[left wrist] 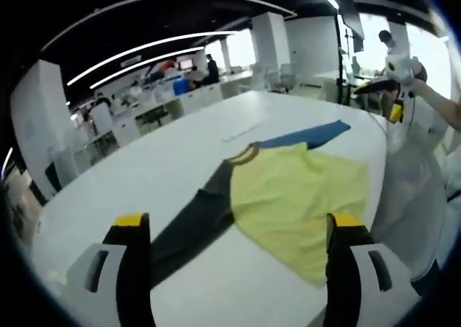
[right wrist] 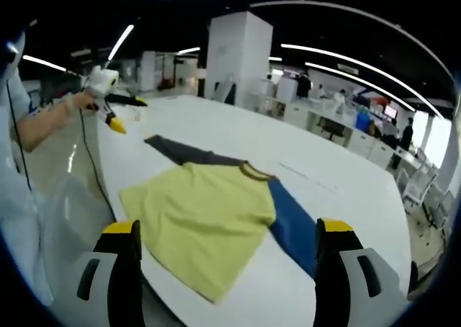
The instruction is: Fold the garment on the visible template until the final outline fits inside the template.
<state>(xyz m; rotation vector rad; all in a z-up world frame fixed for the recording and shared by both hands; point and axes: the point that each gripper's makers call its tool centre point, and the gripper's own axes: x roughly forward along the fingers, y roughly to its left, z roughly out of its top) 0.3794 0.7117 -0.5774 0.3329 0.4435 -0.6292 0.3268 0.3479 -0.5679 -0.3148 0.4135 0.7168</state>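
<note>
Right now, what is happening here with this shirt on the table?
A person holds a two-jaw gripper in each hand above a white table. A shirt with a yellow body, one dark grey sleeve and one blue sleeve lies spread flat on it, not yet folded. The left gripper and the right gripper both hover open over the near edge of the shirt, gripping nothing. I cannot make out a clear template outline.
</note>
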